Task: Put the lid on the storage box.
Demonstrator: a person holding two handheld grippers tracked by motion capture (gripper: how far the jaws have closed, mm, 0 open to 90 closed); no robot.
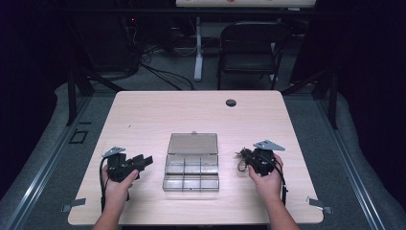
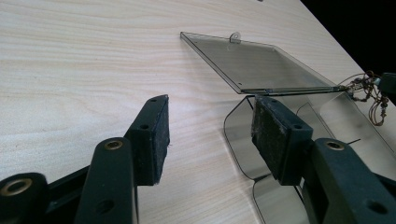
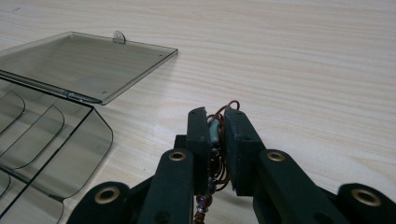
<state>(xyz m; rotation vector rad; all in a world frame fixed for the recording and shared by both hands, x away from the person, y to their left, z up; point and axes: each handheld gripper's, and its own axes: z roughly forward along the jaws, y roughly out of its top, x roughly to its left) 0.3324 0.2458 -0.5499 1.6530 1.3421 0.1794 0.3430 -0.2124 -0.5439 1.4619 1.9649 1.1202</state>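
A beaded wire bracelet (image 3: 215, 140) sits pinched between the closed fingers of the right gripper (image 3: 217, 122), held just right of a clear compartment box (image 1: 191, 167) lying open at the middle of the wooden surface (image 1: 143, 115). The left gripper (image 2: 210, 126), left of the box, has its fingers spread apart, holding nothing.

A light wooden table (image 1: 143, 115) is seen across the middle of the frame, with a dark round hole (image 1: 231, 102) near its far edge. A black folding chair (image 1: 249, 48) and floor cables (image 1: 163, 72) are seen at the top.
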